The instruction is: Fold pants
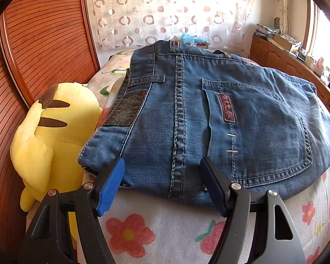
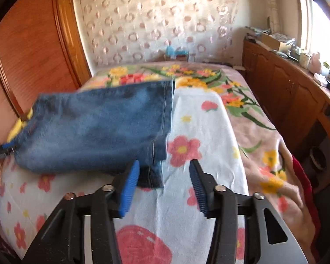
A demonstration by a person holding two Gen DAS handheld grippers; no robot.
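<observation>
Blue jeans (image 1: 209, 114) lie on the flower-print towel (image 1: 165, 224), seat side up with a back pocket showing. My left gripper (image 1: 162, 165) is open at their near edge; the denim edge runs between the blue pads (image 1: 112, 182) without being pinched. In the right wrist view the folded legs (image 2: 94, 129) lie flat, blurred, with the hem at the right. My right gripper (image 2: 164, 165) is open just in front of the lower hem corner (image 2: 153, 176). That corner lies beside the left pad (image 2: 129, 189), and nothing is clamped.
A yellow plush toy (image 1: 50, 136) sits at the bed's left edge against the wooden slatted headboard (image 1: 33, 55). A wooden cabinet (image 2: 286, 92) with clutter on top runs along the right side. The flowered blanket (image 2: 248, 110) extends beyond the towel (image 2: 198, 121).
</observation>
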